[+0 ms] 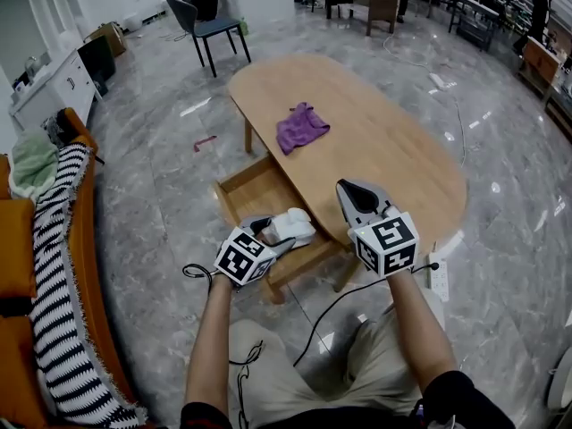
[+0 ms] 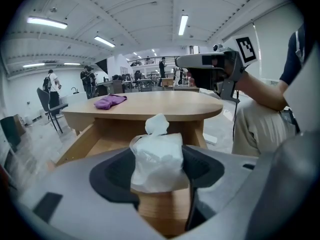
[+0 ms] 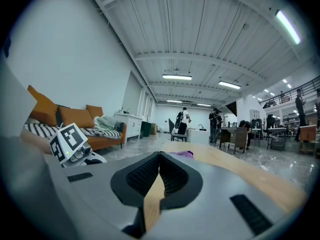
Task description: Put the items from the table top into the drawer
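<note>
My left gripper [image 1: 273, 232] clamped on white plastic-wrapped bundle [image 1: 295, 224], poised over open drawer [image 1: 243, 190]. Lower it well inside front wall before release (soft wrap may cling to pads). Left forearm reaches forward, gripper pitched down. Purple cloth [image 1: 301, 127] waits on tabletop [image 1: 393, 150]. My right gripper [image 1: 356, 190] clenched, empty, level over tabletop edge.

Item one: white plastic-wrapped bundle [image 2: 157, 156], crumpled, twisted top upright, clamped between the jaws of the left claw [image 1: 284, 232] over the open wooden drawer [image 1: 246, 190]. Item two: purple cloth [image 1: 301, 127], crumpled, lying on the desk [image 1: 393, 141] near the drawer-side edge.
</note>
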`<state>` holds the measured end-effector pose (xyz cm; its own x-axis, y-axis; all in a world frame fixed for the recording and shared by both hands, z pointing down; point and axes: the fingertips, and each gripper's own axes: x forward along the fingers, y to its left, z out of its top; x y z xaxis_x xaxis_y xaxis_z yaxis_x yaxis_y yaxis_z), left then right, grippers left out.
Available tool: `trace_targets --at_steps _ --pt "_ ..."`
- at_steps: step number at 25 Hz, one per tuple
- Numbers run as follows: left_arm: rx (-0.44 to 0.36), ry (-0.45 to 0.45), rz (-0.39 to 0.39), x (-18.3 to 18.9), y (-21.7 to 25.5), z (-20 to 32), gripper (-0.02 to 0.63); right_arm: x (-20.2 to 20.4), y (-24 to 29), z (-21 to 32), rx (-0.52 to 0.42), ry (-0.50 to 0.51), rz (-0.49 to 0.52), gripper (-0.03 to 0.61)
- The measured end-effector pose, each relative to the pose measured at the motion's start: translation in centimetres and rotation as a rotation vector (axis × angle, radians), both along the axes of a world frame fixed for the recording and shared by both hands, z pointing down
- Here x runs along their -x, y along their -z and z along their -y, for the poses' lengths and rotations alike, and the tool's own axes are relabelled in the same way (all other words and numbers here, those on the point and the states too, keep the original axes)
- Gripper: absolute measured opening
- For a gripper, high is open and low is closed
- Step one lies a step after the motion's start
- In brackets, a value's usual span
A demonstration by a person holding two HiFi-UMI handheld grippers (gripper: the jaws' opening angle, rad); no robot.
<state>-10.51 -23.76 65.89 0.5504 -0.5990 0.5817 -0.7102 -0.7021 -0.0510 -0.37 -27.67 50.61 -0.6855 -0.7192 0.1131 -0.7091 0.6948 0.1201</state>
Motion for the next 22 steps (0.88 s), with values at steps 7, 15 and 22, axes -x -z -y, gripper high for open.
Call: trace_targets --at_steps 7,15,22 --pt "0.018 0.011 -0.009 0.2 0.0 0.1 0.313 0.0 -0.1 0.1 0.002 0.001 -0.008 0.017" --pt "-0.021 0.03 -0.054 0.6 1.4 0.4 0.391 -0.2 -0.3 0.0 0.001 0.0 -0.02 0.017" --pt "-0.052 0.036 -0.066 0.6 1.7 0.4 0.39 -0.3 -0.4 0.0 0.006 -0.002 -0.029 0.017"
